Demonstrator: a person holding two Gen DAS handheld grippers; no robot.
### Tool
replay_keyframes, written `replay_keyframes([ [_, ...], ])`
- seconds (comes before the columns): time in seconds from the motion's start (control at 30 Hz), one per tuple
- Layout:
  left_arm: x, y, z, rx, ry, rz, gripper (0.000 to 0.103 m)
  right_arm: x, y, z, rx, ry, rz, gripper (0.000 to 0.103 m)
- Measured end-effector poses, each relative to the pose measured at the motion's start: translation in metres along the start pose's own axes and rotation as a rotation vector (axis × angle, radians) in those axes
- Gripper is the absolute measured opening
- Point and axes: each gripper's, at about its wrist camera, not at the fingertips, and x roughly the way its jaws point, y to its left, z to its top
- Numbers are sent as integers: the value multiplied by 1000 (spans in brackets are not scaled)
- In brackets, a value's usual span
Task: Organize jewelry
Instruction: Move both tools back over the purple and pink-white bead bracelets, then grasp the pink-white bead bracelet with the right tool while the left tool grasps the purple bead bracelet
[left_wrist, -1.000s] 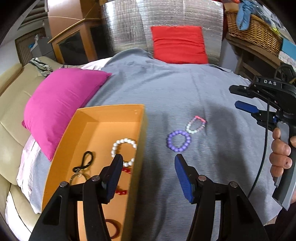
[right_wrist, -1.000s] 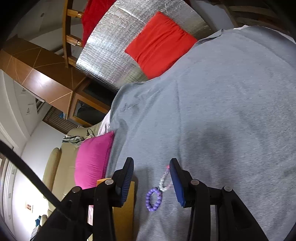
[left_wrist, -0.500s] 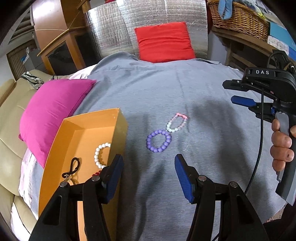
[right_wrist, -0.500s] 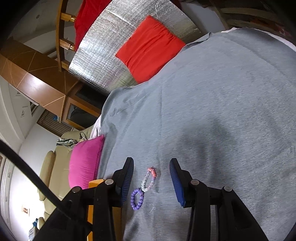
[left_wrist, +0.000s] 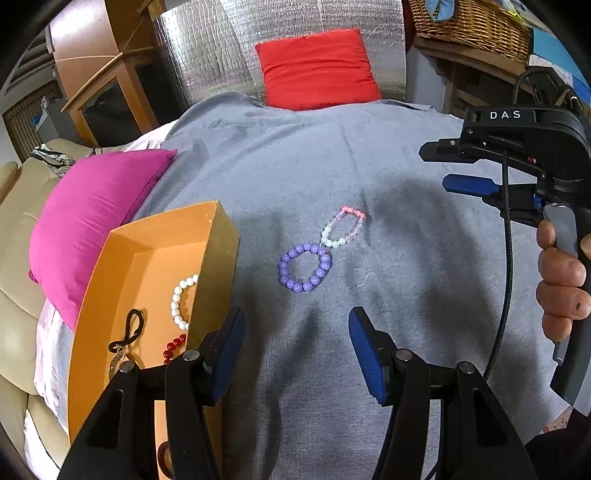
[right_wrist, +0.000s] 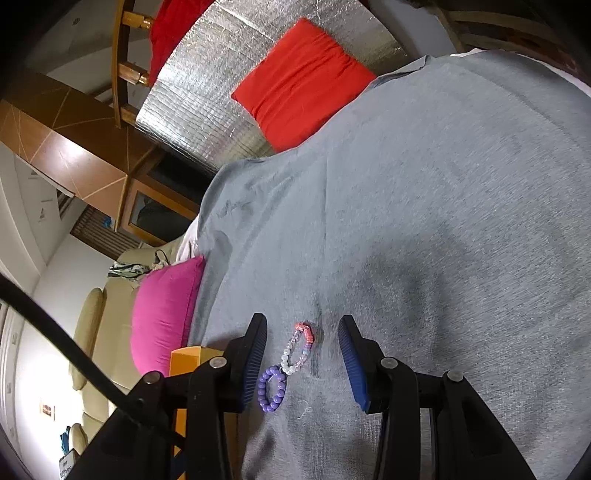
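A purple bead bracelet (left_wrist: 305, 267) and a pink-and-white bead bracelet (left_wrist: 343, 229) lie touching on the grey cloth (left_wrist: 388, 177). They also show in the right wrist view, the purple one (right_wrist: 272, 388) and the pink-and-white one (right_wrist: 298, 347). An orange box (left_wrist: 218, 236) at the left holds a white bead bracelet (left_wrist: 181, 301), red beads (left_wrist: 175, 345) and a black cord pendant (left_wrist: 127, 332). My left gripper (left_wrist: 297, 349) is open and empty, just short of the purple bracelet. My right gripper (right_wrist: 303, 360) is open, above the pink-and-white bracelet; it shows at the right in the left wrist view (left_wrist: 476, 173).
A magenta pillow (left_wrist: 92, 214) lies left of the box and a red pillow (left_wrist: 317, 70) stands at the far edge against a silver foil panel (left_wrist: 207, 55). A wicker basket (left_wrist: 469, 26) sits on a shelf at the back right. A beige sofa (left_wrist: 14, 236) runs along the left.
My left gripper has moved right, away from over the box toward the two bracelets. My right gripper has shifted so the pink-and-white bracelet sits centred between its fingers. Both stayed open.
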Motion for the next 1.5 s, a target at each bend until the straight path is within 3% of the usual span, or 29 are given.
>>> replay_keyframes([
  [0.47, 23, 10, -11, 6, 52, -35, 59, 47, 15, -15, -73, 124, -20, 44],
  [0.83, 30, 24, -6, 12, 54, -56, 59, 99, 15, -19, -69, 166, -101, 44],
  [1.0, 34, 28, -3, 14, 60, -65, 59, 114, 22, -19, -99, 149, -112, 30],
  [1.07, 35, 29, -2, 9, 62, -71, 59, 119, 28, -21, -147, 145, -165, 14],
  [1.13, 37, 31, 0, -2, 67, -81, 59, 119, 32, -21, -180, 148, -210, 9],
  [1.5, 55, 18, 25, -8, 76, -150, 59, 82, 8, 0, -111, 102, -247, 8],
])
